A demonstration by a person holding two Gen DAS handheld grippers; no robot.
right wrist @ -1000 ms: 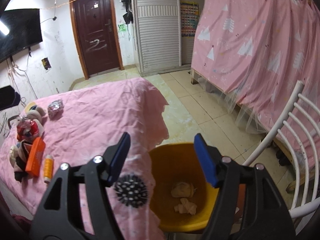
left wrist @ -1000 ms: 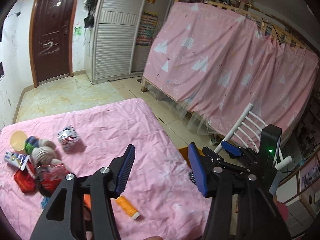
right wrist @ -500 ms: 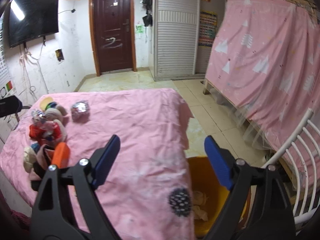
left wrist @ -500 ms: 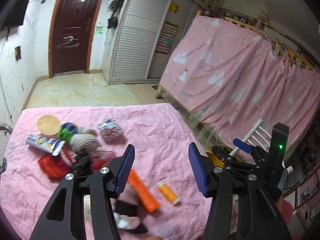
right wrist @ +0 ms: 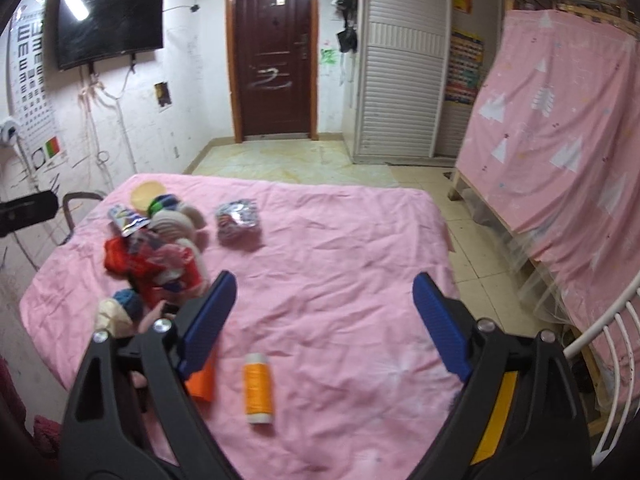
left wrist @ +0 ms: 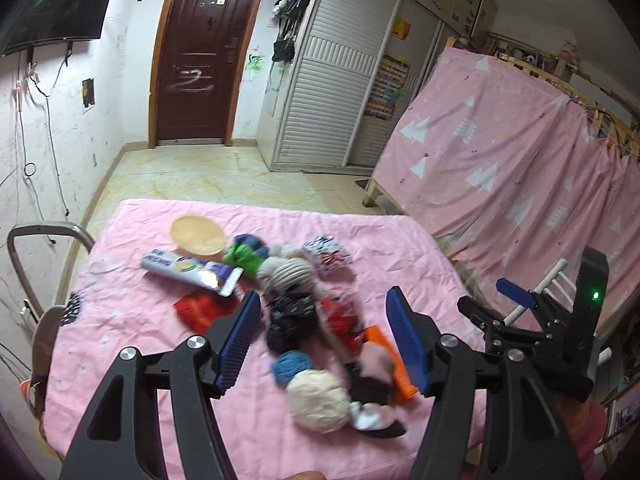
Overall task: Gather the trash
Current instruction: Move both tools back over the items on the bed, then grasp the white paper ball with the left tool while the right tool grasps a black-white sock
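**Dim room, strip-light glare, smeared clutter**

Indoor light here is cool and fairly dim, from overhead. In the right wrist view a bright strip glares off the wall television (right wrist: 110,16), its screen otherwise dark. The pink sheet (right wrist: 340,264) is evenly lit, creases throwing only soft shadows; the orange spool (right wrist: 259,388) drops a faint one. Motion blur smears the pile of clutter (left wrist: 312,320) in the left wrist view, and the cream ball (left wrist: 318,400) is soft-edged. A foil-like tube (left wrist: 192,270) shows a small hot glint. Fisheye bending curves the door (left wrist: 200,56) and wardrobe (right wrist: 400,60); corners fall to black vignette.
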